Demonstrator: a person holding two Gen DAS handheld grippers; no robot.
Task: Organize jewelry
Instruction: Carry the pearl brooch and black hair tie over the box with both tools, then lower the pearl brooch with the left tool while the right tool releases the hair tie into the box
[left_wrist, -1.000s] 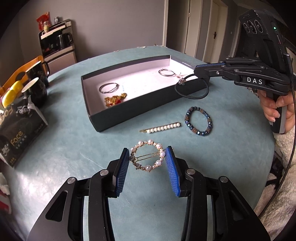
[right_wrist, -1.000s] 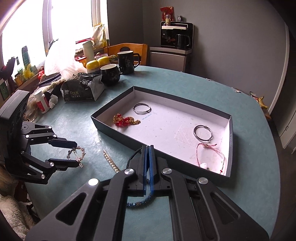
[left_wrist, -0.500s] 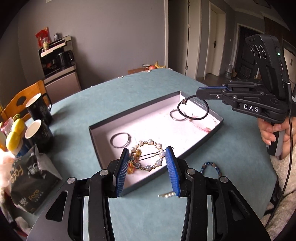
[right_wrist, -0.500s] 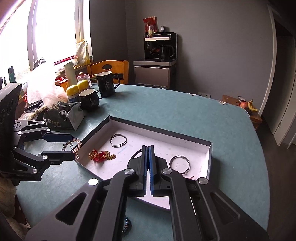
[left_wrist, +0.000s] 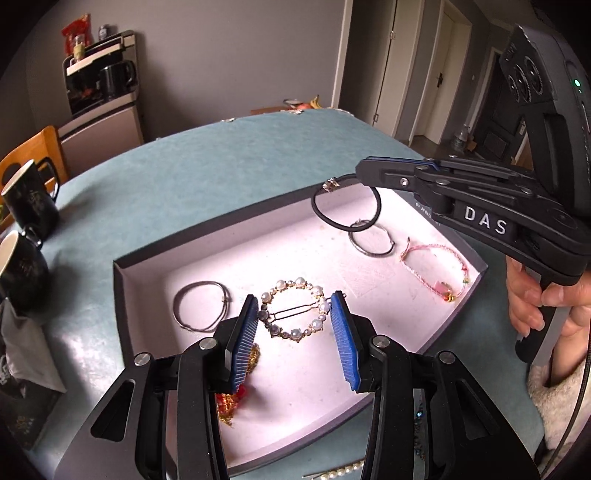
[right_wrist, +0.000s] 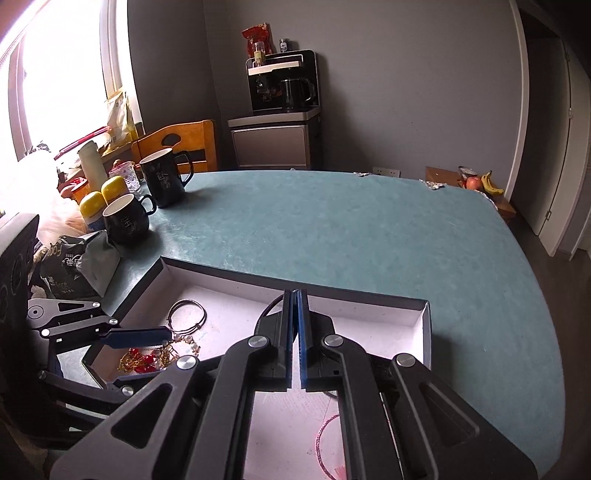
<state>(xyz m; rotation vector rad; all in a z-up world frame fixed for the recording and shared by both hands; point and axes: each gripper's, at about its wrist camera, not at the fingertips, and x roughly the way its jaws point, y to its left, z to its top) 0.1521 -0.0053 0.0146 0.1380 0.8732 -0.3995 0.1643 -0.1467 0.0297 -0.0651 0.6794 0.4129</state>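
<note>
Your left gripper (left_wrist: 295, 314) holds one round pearl hair clip (left_wrist: 293, 308) between its blue pads, jaws closed on the ring's two sides, and it hangs over the near-left part of the open box (left_wrist: 144, 291). Your right gripper (left_wrist: 364, 173) has its jaws pressed together on one black hair tie (left_wrist: 345, 205), whose loop dangles over the box's far-right corner, a small metal charm at its top.

On the white floor of the box you can count four pieces. One grey wire bangle (left_wrist: 201, 304) lies toward the left wall. One silver bangle (left_wrist: 371, 240) sits near the far-right corner, under the hair tie. One pink cord bracelet (left_wrist: 436, 271) lies just beside it, along the right wall. One red and gold chain piece (left_wrist: 231, 397) is at the near-left corner, partly hidden behind your left gripper's finger.

Outside the box, on the teal table (right_wrist: 332, 229), one pearl bar clip (left_wrist: 340, 472) lies by the box's near wall, and one dark beaded bracelet (left_wrist: 417, 424) shows only in part behind the finger on the right.

Two black mugs (right_wrist: 147, 199) stand near the table's far-left edge, with one dark tissue pack (right_wrist: 75, 267) just in front of them.
</note>
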